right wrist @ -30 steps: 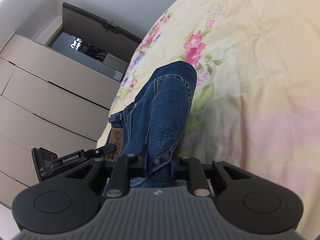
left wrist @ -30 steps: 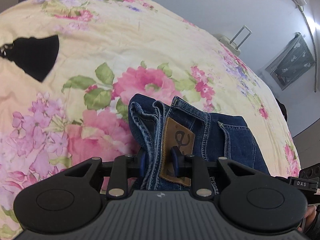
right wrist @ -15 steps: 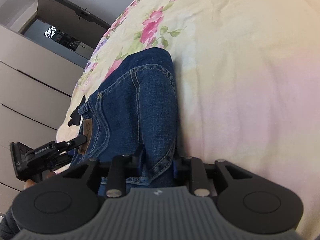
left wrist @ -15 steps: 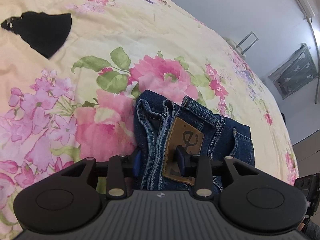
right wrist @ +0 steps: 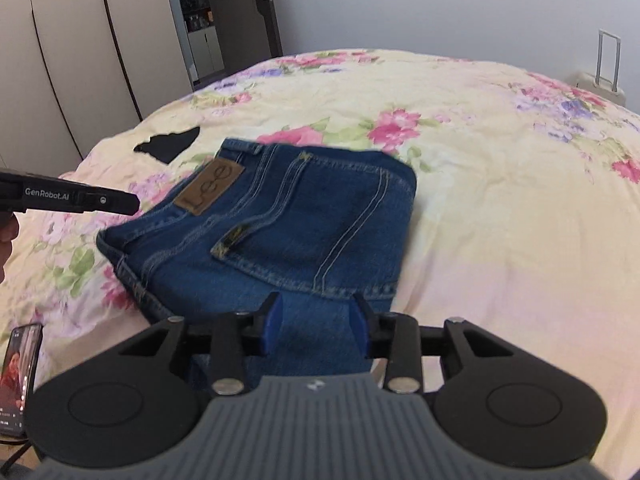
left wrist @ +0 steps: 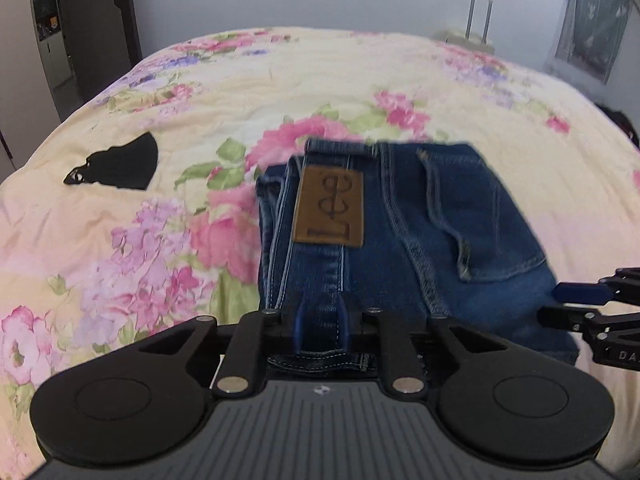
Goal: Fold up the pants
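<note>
Closest in on the left wrist view, the left tongs have their 2 blue pads pinched narrow on the near edge of the jeans, right at the waistband side, with a bit of denim bunched between them. On the right wrist view the right tongs sit noticeably wider; blue denim shows between the pads but I can't tell if they actually touch it, looks more like they're spread over the near edge.

The jeans are folded into a compact rectangle lying flat on the bed, which has a cream floral cover. The brown leather Lee patch faces up, and a back pocket with yellow stitching is on top too. From the left view the right tongs poke in from the right edge, just beside the fold's right side.

Low on the left of the right view there's a phone with its screen lit, at the near edge of the bed.

A bit further out, a small black cloth lies on the cover, apart from the jeans. Past the bed: a suitcase with its handle up against the grey wall, and pale wardrobe doors off to the left.
</note>
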